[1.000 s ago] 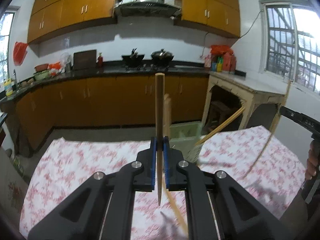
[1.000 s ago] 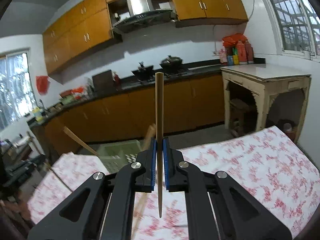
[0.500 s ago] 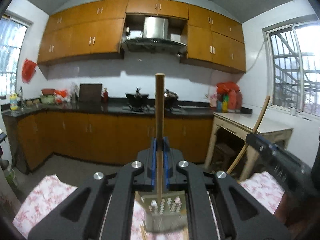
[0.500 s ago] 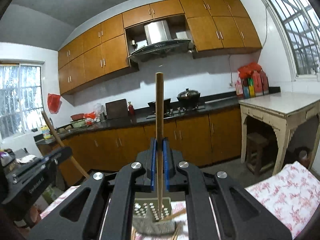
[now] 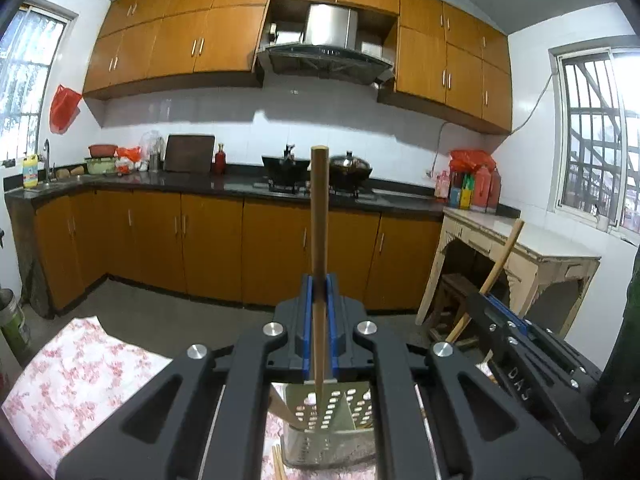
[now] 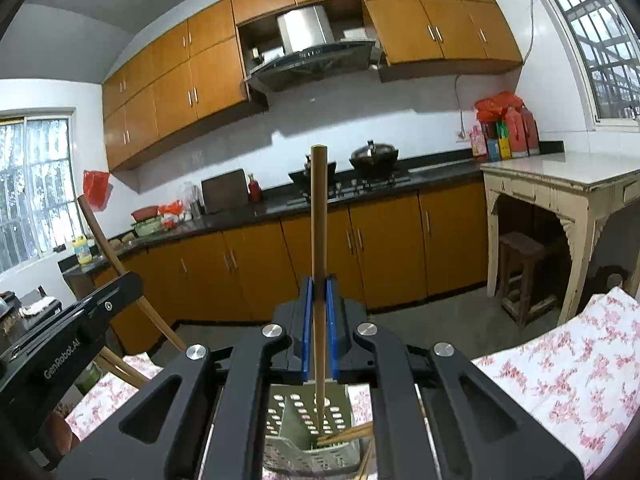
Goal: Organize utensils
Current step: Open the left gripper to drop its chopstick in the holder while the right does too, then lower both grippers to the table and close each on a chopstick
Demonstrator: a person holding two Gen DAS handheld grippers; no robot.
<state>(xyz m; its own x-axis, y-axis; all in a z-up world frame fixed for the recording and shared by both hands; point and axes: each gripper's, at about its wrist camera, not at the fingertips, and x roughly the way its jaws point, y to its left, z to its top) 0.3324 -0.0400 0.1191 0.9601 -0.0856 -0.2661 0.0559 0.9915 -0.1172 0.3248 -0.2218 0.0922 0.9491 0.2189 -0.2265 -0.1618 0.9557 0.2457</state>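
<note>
My left gripper (image 5: 319,284) is shut on a wooden chopstick (image 5: 320,232) held upright, its lower tip over the pale green perforated utensil holder (image 5: 328,420). My right gripper (image 6: 319,284) is shut on another upright chopstick (image 6: 319,232), its tip inside the same holder (image 6: 304,428), which holds several chopsticks (image 6: 346,434). The right gripper also shows at the right of the left wrist view (image 5: 532,344). The left gripper shows at the left of the right wrist view (image 6: 68,344).
The holder stands on a table with a white and red floral cloth (image 6: 560,380). Loose chopsticks (image 5: 278,462) lie beside the holder. Beyond are brown kitchen cabinets (image 5: 208,248), a stove with pots (image 5: 320,168) and a worn white side table (image 6: 560,184).
Both grippers have tilted up from looking down at the table to level and have come over the holder. Each chopstick tip now points down into it.
</note>
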